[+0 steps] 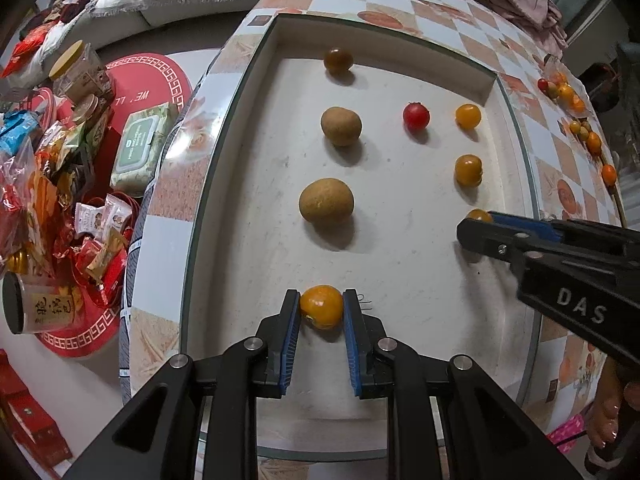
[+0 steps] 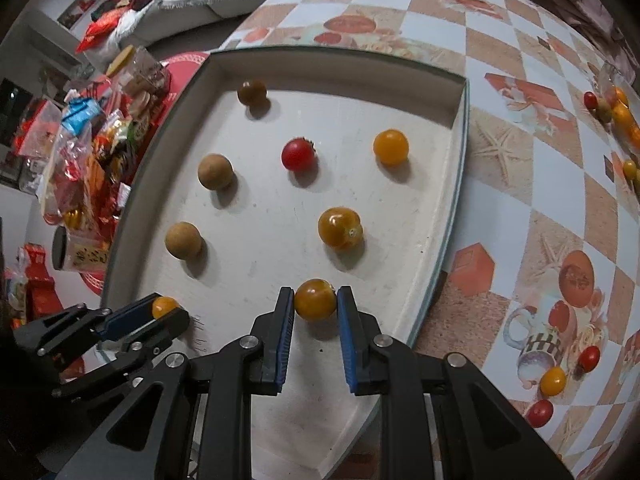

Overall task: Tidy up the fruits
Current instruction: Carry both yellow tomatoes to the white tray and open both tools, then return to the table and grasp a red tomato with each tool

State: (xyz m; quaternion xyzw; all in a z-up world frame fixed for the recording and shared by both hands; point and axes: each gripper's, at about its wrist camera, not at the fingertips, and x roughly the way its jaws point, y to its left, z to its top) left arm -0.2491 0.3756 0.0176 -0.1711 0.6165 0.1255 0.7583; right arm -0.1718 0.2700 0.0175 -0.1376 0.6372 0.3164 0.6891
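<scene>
A white tray (image 1: pixel 248 128) lies on the checkered table and also shows in the right wrist view (image 2: pixel 448 184). On it lie two brown round fruits (image 1: pixel 341 126) (image 1: pixel 326 206), a dark tomato (image 1: pixel 338 60), a red tomato (image 1: pixel 416 116) and two orange tomatoes (image 1: pixel 468 116) (image 1: pixel 468 170). My left gripper (image 1: pixel 321 306) is shut on an orange tomato (image 1: pixel 322 306) at the tray's near left. My right gripper (image 2: pixel 316 300) is shut on an orange tomato (image 2: pixel 315 300) at the tray's near right, in line with the two orange ones.
Loose cherry tomatoes (image 2: pixel 554 380) lie on the table right of the tray, with more at the far right (image 1: pixel 568 94). Left of the table, a red stool holds snack packets (image 1: pixel 60 200), jars and a wipes pack (image 1: pixel 140 148). Clothes lie heaped at the table's far edge.
</scene>
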